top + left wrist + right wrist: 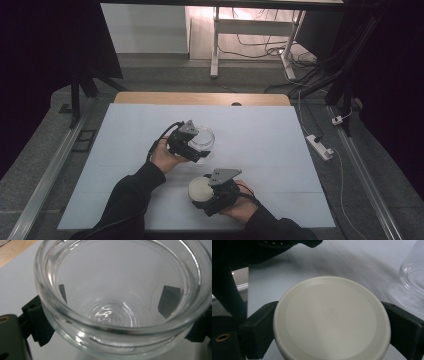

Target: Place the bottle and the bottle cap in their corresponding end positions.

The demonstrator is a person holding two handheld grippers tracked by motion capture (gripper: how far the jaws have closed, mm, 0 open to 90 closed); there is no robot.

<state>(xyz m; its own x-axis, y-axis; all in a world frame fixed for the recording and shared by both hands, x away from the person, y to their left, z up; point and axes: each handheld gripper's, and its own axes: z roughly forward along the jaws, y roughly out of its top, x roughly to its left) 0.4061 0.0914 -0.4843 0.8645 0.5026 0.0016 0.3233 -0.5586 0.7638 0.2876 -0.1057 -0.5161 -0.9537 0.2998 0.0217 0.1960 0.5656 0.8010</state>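
Left gripper (pixel 196 146) fingers clamping clear glass jar (pixel 120 302), right gripper (pixel 207 196) fingers gripping cream lid (pixel 332 317)

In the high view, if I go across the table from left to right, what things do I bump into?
The left gripper gripping the glass jar → the cream lid → the right gripper that clamps it. The jar overlaps its gripper, so the two count as one stop.

sleeves (pixel 131 192): black, long | claws (pixel 196 150): black, grey triangular top plates, black cables
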